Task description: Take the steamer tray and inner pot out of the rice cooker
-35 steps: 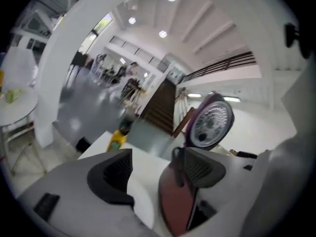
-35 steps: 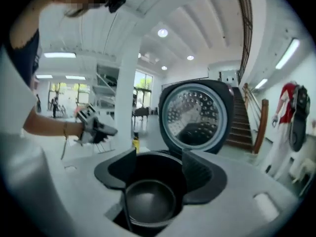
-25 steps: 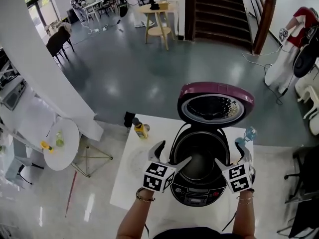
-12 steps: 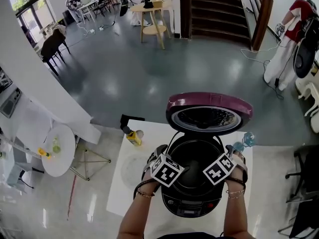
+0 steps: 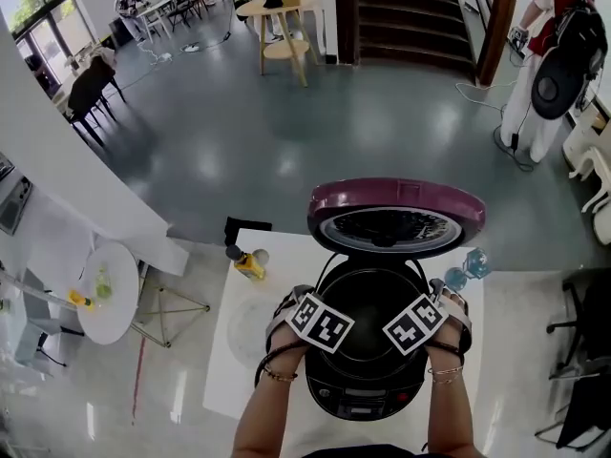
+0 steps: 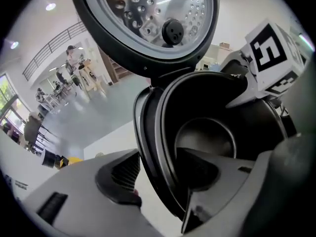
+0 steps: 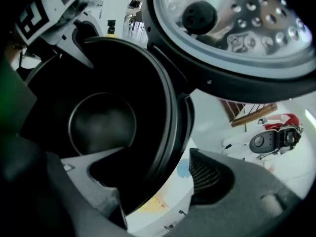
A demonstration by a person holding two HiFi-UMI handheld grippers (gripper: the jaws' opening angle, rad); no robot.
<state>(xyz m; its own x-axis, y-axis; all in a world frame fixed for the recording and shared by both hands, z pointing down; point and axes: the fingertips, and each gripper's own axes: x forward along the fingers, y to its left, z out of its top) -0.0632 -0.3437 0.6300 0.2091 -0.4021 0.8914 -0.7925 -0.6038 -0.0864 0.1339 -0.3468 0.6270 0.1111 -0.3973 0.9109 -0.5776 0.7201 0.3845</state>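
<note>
Treat the inner pot point(image 5: 374, 305) as stiff, thin-walled metal: probably light while empty, slick on its dark coated wall, and liable to dent or scrape if knocked on the way out. Take hold at the rim, on two opposite sides at once, and lift straight up to avoid jamming against the housing. Cannot make out a separate steamer tray; may be the topmost black layer, may be absent.

Find the pot seated down in the rice cooker point(image 5: 368, 394), near the middle of the white bench point(image 5: 250, 346), with the purple lid point(image 5: 396, 201) thrown up at 12 o'clock. See the left gripper point(image 6: 158, 177) at the rim's 9 o'clock and the right gripper point(image 7: 155, 177) at 3 o'clock, both pointing steeply down. Note each pair of jaws straddling the rim, one jaw inside the bowl and one outside it. Read the left jaws as about half apart and closing, pads apparently not yet pressing on the rim. Read the right jaws as wide apart and closing, with the rim between them but nothing gripped.
</note>
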